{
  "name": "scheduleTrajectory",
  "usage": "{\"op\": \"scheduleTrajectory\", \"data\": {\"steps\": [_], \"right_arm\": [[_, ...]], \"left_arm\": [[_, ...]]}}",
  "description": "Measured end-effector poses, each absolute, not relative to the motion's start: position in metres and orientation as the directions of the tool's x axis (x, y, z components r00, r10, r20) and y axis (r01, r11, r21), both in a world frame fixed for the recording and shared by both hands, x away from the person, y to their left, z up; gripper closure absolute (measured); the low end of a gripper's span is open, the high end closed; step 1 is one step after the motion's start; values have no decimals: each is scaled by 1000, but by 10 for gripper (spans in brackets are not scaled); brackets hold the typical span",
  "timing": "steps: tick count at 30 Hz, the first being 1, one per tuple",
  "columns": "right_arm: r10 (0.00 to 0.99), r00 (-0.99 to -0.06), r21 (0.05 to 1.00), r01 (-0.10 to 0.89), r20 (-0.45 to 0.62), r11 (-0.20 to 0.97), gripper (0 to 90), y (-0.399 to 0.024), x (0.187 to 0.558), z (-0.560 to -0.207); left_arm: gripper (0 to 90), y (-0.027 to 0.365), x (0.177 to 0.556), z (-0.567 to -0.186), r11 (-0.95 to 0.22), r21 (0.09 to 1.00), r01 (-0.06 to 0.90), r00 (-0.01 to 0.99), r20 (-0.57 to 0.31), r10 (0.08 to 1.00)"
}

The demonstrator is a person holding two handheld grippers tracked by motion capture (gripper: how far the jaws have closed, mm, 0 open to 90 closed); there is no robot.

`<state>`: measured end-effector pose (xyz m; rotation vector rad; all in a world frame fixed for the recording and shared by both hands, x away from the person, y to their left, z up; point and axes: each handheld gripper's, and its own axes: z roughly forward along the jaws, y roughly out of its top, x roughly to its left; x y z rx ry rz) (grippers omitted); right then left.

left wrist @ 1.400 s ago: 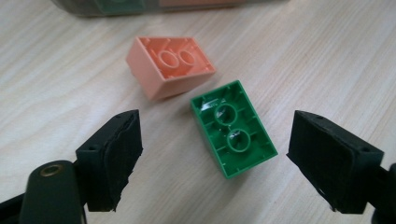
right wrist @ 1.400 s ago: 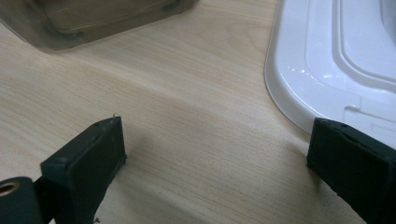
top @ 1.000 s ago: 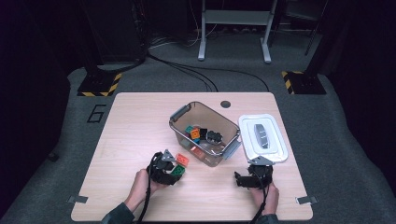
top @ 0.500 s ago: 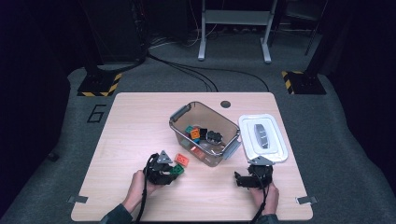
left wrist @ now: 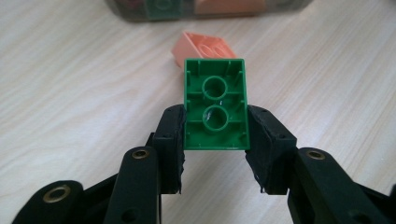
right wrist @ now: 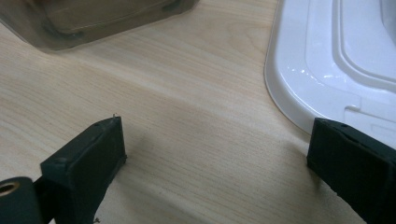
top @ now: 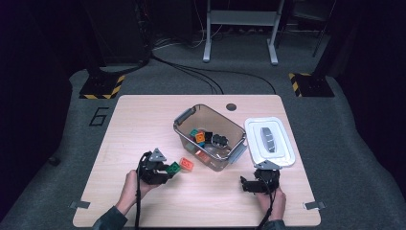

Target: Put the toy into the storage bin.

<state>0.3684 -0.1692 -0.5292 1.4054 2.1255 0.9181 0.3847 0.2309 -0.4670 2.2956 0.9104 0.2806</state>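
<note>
A green brick is pinched between the two black jaws of the left gripper, its hollow underside turned toward the gripper's camera; the jaws have just been closing, and their pads are now pressed against the brick's two long sides. The brick is held near the front edge of the table, left of the middle, and whether it is raised clear of the wood cannot be told. An orange brick is seen lying on the table just beyond it, between the green brick and the clear bin, which stands near the table's centre with more bricks inside.

The right gripper is held low near the front right corner, its jaws spread wide with nothing between them. A white lid is laid flat just beside it, along the right edge.
</note>
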Motion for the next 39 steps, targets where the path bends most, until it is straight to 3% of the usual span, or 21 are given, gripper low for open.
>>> {"op": "scheduleTrajectory", "data": {"steps": [19,39], "right_arm": [[919,-394,725,635,6,268,33,-169,368,-529],[919,-393,725,635,7,266,33,-169,368,-529]], "left_arm": [[589,249,407,-405,-526,696,489,707,37,706],[589,218,446,-351,-538,722,434,728,72,682]]}}
